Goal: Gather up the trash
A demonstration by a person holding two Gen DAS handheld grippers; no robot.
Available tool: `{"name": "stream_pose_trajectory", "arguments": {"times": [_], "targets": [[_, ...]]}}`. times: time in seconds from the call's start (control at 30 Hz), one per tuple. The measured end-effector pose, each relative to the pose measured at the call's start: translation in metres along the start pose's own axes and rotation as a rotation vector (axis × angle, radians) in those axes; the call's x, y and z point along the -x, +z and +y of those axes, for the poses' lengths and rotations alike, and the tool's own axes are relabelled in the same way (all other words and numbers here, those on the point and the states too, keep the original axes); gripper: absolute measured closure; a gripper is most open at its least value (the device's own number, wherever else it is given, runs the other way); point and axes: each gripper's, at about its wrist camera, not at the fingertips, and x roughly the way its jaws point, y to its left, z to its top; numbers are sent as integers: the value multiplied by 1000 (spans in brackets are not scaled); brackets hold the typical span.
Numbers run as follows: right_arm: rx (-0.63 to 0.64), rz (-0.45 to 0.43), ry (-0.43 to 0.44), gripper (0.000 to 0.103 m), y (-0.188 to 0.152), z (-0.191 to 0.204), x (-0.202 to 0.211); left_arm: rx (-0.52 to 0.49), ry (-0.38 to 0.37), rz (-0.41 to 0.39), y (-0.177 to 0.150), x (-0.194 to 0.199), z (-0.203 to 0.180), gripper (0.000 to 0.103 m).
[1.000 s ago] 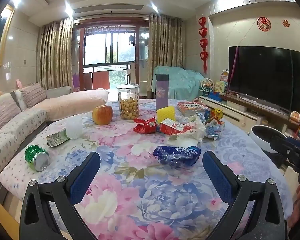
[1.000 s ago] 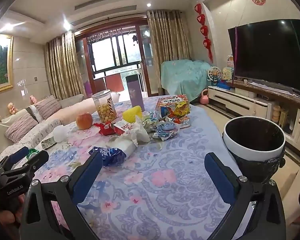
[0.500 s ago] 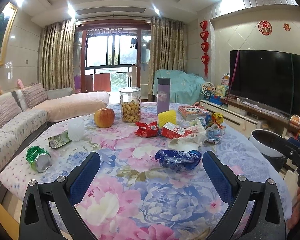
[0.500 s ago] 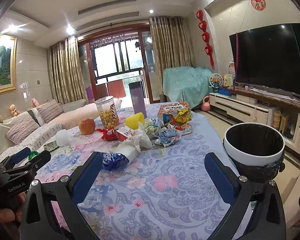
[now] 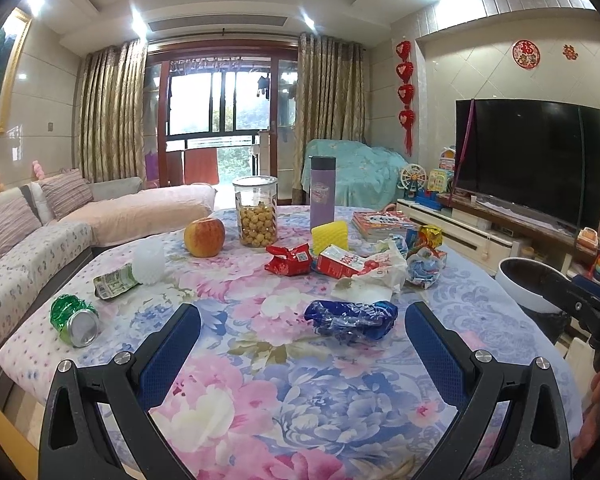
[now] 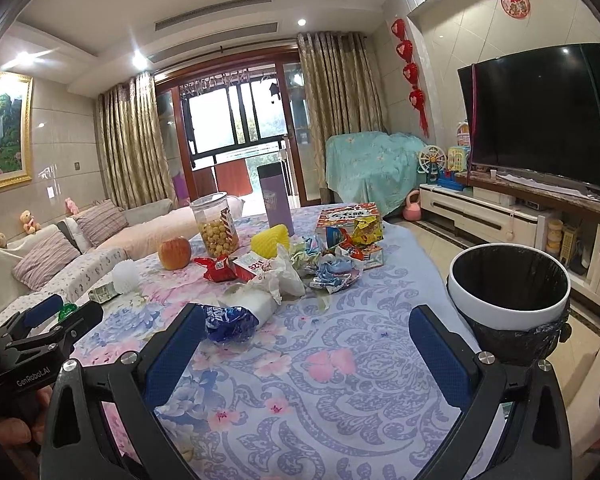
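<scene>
A crumpled blue wrapper [image 5: 351, 317] lies on the flowered table, just beyond my open left gripper [image 5: 302, 334]. Farther back sit a red wrapper [image 5: 289, 259], a red-and-white carton [image 5: 340, 261], white paper [image 5: 374, 276] and a heap of shiny wrappers [image 5: 424, 260]. A crushed green can [image 5: 73, 319] and a small green-labelled bottle [image 5: 114, 281] lie at the left. My right gripper [image 6: 307, 338] is open over the tablecloth, with the blue wrapper [image 6: 230, 322] by its left finger. A white bin with a black liner [image 6: 508, 292] stands right of the table.
An apple [image 5: 204, 237], a jar of yellow balls [image 5: 257, 212], a purple flask [image 5: 322, 192], a yellow sponge [image 5: 330, 236] and a book [image 5: 382, 222] stand at the table's back. A sofa [image 5: 28, 236] runs along the left, a TV unit [image 6: 500, 212] along the right.
Both views have tilted up a little and the table items sit slightly lower in frame. Both grippers stay open and nothing on the table has moved.
</scene>
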Motion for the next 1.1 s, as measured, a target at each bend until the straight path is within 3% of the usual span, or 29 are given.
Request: {"name": "stream_pose_trajectory", "arguments": {"times": [1.1], "targets": [[-14,21,9,1,-3,-2,-5,-2,-8,19,-2,-4,0,1]]}}
